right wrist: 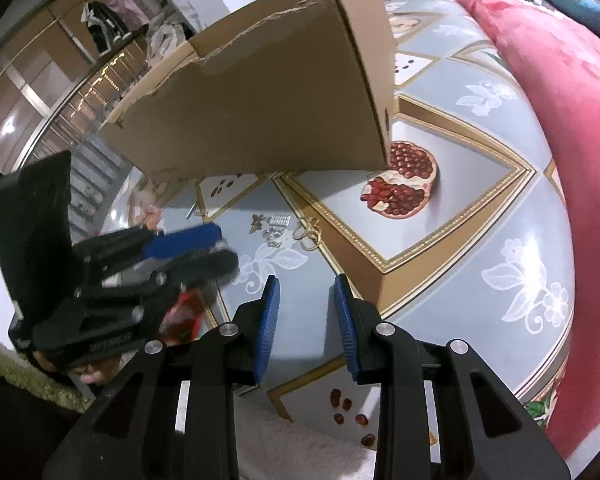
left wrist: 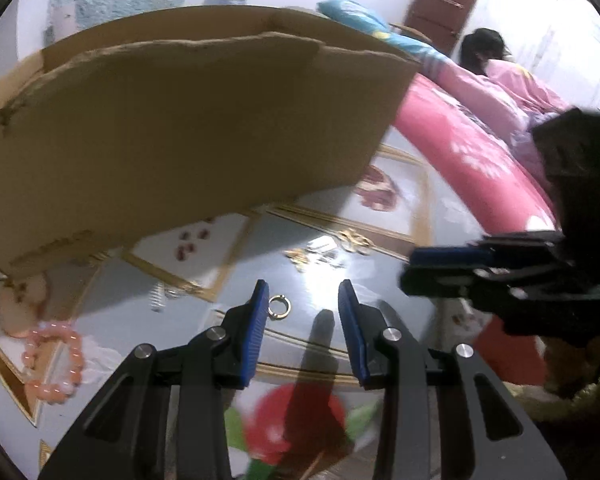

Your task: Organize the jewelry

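My left gripper [left wrist: 304,286] hovers open over the patterned tabletop with nothing between its blue pads. A small gold ring [left wrist: 278,306] lies on the table just beside its left fingertip. A pink bead bracelet [left wrist: 54,364] lies at the lower left. A cluster of gold and silver pieces [left wrist: 324,254] lies further ahead, and shows again as small jewelry [right wrist: 284,228] in the right wrist view. My right gripper [right wrist: 306,280] is open and empty, short of that cluster. Each gripper shows in the other's view: the right gripper [left wrist: 410,268] and the left gripper [right wrist: 228,248].
A big open cardboard box [left wrist: 180,132] stands on the table behind the jewelry, also the cardboard box [right wrist: 260,100]. A red floral blanket [left wrist: 472,160] runs along the right. A person in pink [left wrist: 512,84] sits at the back. The table edge [right wrist: 236,396] is near me.
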A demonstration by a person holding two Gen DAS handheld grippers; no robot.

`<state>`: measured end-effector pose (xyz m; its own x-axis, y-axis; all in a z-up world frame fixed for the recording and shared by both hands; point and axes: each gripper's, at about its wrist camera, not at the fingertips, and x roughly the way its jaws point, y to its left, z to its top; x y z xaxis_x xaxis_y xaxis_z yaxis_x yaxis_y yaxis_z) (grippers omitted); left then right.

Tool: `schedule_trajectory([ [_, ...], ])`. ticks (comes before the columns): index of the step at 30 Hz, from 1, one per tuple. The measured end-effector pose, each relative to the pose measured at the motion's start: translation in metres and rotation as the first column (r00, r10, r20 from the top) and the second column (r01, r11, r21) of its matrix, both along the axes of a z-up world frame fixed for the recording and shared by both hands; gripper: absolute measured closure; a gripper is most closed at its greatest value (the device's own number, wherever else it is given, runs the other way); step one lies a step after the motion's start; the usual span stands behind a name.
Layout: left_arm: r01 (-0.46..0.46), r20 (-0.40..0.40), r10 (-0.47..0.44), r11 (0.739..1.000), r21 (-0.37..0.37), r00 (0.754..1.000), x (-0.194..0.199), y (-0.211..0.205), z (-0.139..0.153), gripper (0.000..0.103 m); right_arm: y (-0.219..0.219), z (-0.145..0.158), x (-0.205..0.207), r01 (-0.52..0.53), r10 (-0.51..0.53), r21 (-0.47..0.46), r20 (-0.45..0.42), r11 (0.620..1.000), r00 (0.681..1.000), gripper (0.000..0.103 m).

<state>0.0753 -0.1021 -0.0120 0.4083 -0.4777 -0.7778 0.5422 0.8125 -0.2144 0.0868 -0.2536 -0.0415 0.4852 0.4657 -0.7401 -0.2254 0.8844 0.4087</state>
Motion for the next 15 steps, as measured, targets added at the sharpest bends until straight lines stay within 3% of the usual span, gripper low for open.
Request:
schedule_trajectory([
  [3,-0.01,0.014,0.01,1.0,0.024,1.0,-0.004,0.002,0.003,0.068,-0.004,-0.001,0.002,0.006,-0.006,0.021,-0.006,1.0,1.0,0.074],
  [10,-0.131,0.051,0.127,0.988,0.082,0.991,0.012,0.027,0.006,0.068,-0.009,0.001,0.004,-0.002,0.002,0.038,-0.005,0.999,1.0,0.074],
  [15,-0.108,0.06,0.102,0.988,0.106,0.993,0.02,0.022,0.001,0.068,-0.009,0.001,0.005,-0.004,0.004,0.04,-0.004,0.999,1.0,0.074],
])
